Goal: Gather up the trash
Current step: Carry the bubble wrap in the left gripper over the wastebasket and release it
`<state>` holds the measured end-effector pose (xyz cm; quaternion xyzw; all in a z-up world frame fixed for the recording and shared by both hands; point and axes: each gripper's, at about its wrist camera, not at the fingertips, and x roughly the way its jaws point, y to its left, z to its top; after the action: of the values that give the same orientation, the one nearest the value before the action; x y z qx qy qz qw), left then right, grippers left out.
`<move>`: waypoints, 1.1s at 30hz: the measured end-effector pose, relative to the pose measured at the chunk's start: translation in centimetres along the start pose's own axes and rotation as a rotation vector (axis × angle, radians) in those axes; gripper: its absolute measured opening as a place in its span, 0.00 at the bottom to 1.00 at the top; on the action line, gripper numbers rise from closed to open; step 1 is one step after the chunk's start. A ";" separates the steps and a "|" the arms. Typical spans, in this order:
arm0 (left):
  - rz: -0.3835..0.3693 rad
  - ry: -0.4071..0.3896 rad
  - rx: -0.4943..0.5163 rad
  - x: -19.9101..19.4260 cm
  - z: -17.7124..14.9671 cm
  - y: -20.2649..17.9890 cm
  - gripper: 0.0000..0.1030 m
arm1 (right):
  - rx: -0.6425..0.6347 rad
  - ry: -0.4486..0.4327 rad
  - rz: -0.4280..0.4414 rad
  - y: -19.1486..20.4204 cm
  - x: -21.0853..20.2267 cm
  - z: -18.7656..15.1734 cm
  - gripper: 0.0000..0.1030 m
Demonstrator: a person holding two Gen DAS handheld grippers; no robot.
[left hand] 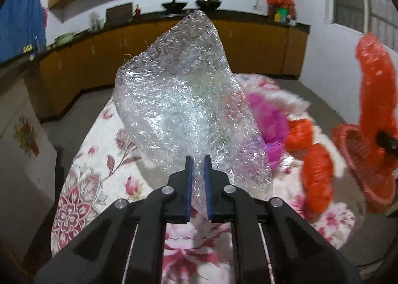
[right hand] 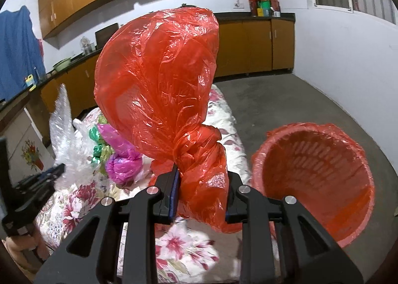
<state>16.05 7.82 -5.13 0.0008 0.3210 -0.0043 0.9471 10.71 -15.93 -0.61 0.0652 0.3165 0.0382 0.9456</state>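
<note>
right tool point(right hand: 201, 179) grips the knotted red bag point(right hand: 159, 80); it should swing over the bin point(right hand: 321, 179), lower right, before releasing. left tool point(left hand: 198, 169) pinches bubble wrap point(left hand: 179, 100).

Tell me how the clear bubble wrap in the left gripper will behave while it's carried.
Probably very light: the bubble wrap stands up above the left gripper without sagging. Likely springy rather than stiff, since it crumples thin between the fingers. Its glossy film may slip if the grip loosens.
</note>
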 end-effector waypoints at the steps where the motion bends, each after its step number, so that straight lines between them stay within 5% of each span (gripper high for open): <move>1: -0.016 -0.011 0.009 -0.6 0.5 -0.5 0.10 | 0.008 -0.002 -0.010 -0.5 -0.3 0.0 0.26; 10: -0.170 -0.097 0.096 -4.2 3.4 -7.9 0.10 | 0.103 -0.009 -0.124 -6.7 -2.2 -0.4 0.26; 19: -0.345 -0.099 0.181 -4.5 3.4 -16.0 0.10 | 0.194 0.010 -0.219 -12.4 -3.2 -1.4 0.26; 33: -0.470 -0.090 0.249 -3.6 5.1 -22.9 0.09 | 0.258 0.015 -0.275 -16.3 -3.6 -1.6 0.26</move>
<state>16.05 -15.06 1.12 0.0425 0.2670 -0.2637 0.9260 7.40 -32.30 -2.19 0.1419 0.3318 -0.1320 0.9232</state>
